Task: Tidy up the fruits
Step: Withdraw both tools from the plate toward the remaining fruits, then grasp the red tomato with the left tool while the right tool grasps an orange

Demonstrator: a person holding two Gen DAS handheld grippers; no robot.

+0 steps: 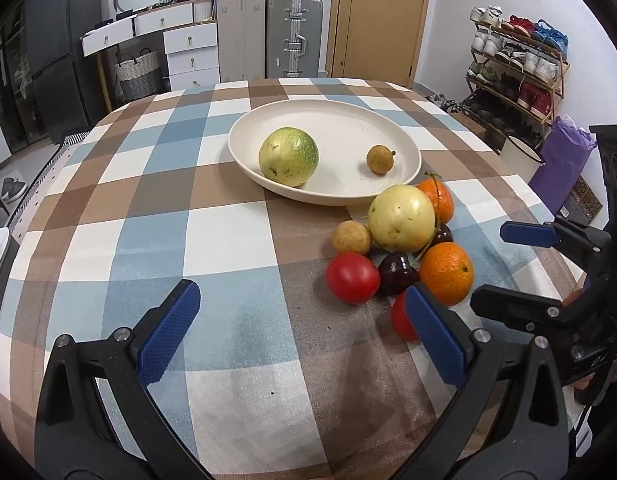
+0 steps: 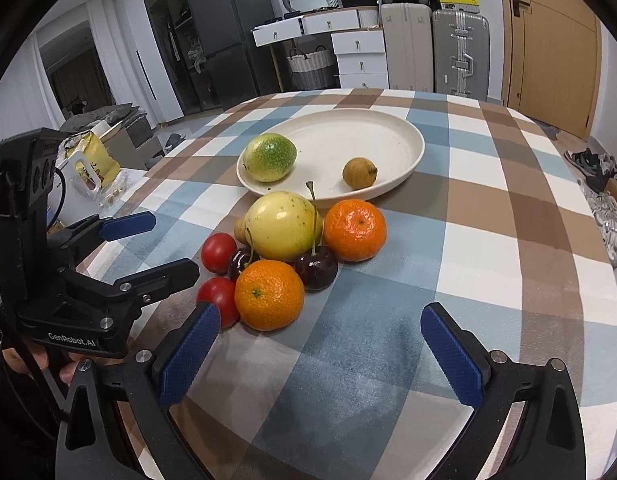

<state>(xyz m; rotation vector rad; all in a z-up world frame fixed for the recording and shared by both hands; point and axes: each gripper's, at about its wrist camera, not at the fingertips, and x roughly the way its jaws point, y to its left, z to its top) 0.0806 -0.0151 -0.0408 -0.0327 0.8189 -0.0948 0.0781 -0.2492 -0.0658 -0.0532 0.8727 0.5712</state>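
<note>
A cream plate point(image 1: 388, 120) point(image 2: 404, 132) holds a green passion fruit point(image 1: 288, 157) point(image 2: 269, 157) and a small brown longan point(image 1: 380, 159) point(image 2: 359, 173). In front of the plate lies a pile: a yellow passion fruit point(image 1: 401, 218) point(image 2: 282, 226), two oranges point(image 1: 446, 273) point(image 2: 354, 230), two cherries point(image 1: 397, 273) point(image 2: 316, 272), two tomatoes point(image 1: 352, 277) point(image 2: 218, 252) and a longan point(image 1: 351, 237). My left gripper point(image 1: 300, 320) is open and empty, left of the pile. My right gripper point(image 2: 320, 338) is open and empty, just before the near orange point(image 2: 268, 294).
The round table wears a checked blue, brown and white cloth point(image 1: 212, 240). Each gripper shows in the other's view, the right point(image 1: 520, 264) beside the pile and the left point(image 2: 144, 244) left of it. Suitcases, drawers and a shoe rack point(image 1: 516, 64) stand beyond.
</note>
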